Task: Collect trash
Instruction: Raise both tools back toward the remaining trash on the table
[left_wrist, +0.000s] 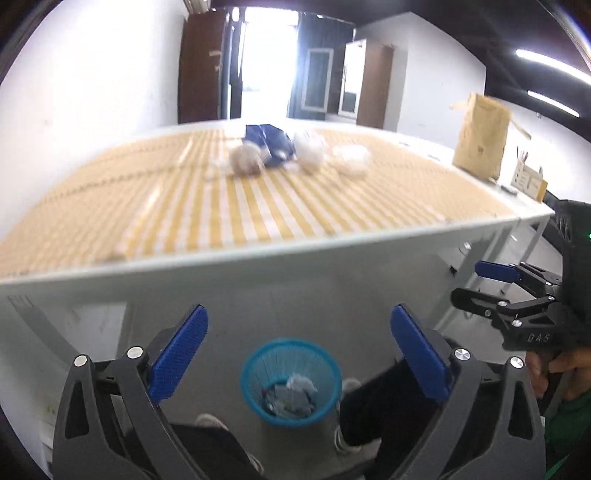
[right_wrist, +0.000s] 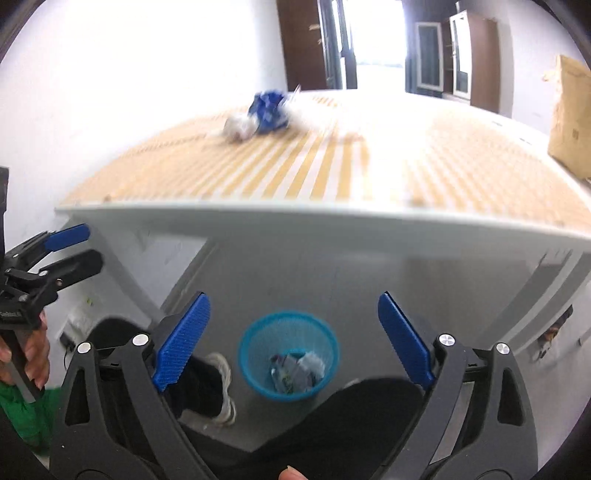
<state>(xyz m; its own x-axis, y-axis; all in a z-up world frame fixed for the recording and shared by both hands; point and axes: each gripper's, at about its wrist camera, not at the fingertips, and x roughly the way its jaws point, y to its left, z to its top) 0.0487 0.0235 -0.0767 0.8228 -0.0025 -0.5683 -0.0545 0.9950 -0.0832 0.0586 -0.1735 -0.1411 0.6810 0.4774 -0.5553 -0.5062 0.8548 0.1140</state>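
both claws, left claw (left_wrist: 299, 354) and right claw (right_wrist: 293, 341), gape released over the blue bin (left_wrist: 291, 382) of crumpled trash (left_wrist: 295, 393); more scraps (left_wrist: 275, 149) on the table (left_wrist: 221, 206).

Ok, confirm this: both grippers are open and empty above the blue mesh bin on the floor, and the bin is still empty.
Not quite. The blue mesh bin already holds crumpled trash, as the right wrist view shows. The rest stands: the left gripper and right gripper are open with nothing between them, above the bin on the floor.
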